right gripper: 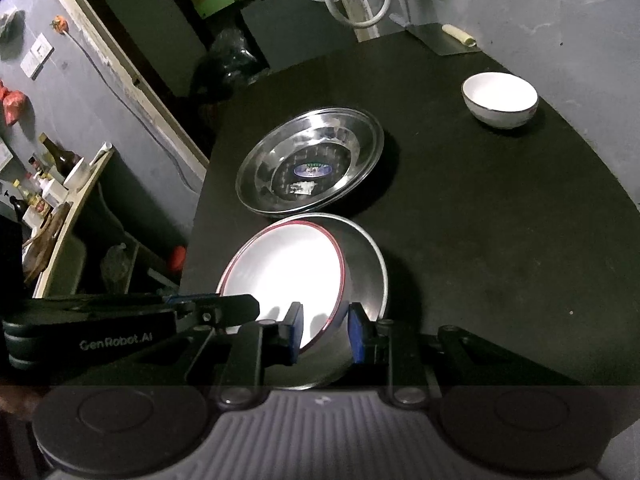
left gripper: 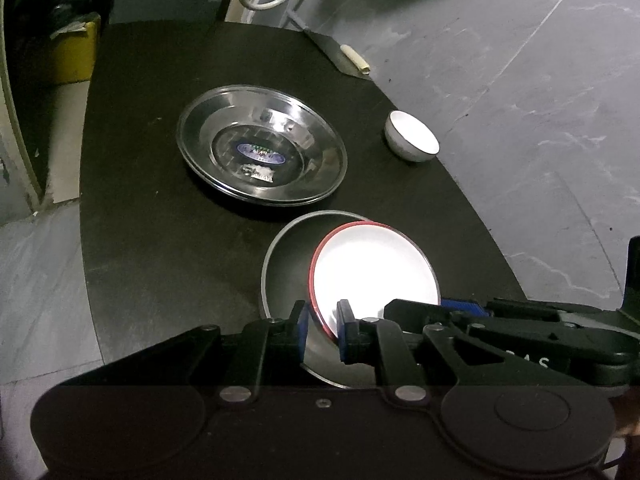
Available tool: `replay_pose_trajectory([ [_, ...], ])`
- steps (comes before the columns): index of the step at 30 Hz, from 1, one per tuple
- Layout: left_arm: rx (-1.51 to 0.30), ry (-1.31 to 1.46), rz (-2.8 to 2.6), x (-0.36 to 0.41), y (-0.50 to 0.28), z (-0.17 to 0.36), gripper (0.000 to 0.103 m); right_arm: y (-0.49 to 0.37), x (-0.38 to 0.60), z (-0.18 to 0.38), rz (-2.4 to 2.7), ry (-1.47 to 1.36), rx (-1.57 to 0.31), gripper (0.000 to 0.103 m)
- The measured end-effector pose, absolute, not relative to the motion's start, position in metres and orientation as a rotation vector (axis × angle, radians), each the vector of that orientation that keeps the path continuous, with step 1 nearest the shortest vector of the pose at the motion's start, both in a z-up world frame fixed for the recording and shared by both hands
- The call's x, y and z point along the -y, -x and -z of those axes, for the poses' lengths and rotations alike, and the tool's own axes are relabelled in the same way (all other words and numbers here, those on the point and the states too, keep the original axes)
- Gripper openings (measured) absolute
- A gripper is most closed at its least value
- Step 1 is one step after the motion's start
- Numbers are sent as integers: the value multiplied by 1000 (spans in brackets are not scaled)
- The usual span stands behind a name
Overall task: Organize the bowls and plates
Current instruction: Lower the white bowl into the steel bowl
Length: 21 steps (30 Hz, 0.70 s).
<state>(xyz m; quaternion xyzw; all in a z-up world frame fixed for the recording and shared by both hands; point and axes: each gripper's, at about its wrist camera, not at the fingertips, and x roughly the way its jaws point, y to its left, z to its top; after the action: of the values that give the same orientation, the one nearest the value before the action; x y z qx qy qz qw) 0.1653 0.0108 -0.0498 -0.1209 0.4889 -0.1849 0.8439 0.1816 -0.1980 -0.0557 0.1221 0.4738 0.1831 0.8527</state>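
— Two grippers on one dish?
— Yes. I have the red-rimmed plate [left gripper: 372, 264], low in the frame, tilted inside the grey bowl [left gripper: 286, 264]. My left gripper [left gripper: 322, 330] pinches its rim; the right gripper [right gripper: 326, 330] straddles the other edge, probably clamped too.
— Why?
— To steady it while nesting. Steel plates [left gripper: 262, 152] wait mid-frame, a white bowl [left gripper: 412, 136] to the right.

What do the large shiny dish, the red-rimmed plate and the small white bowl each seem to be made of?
Large shiny dish: probably stainless steel, polished; it mirrors its surroundings. Red-rimmed plate: glossy white, perhaps enamel or melamine; cannot tell which. Small white bowl: likely glazed ceramic, smooth with a dark rim line.
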Motion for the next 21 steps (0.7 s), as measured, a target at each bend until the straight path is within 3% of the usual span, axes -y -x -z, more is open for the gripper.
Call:
replay_pose_trajectory([
  [21,-1105,271,313,-4,-178,55,21,-204,201,61,-462,-244,-1045,29],
])
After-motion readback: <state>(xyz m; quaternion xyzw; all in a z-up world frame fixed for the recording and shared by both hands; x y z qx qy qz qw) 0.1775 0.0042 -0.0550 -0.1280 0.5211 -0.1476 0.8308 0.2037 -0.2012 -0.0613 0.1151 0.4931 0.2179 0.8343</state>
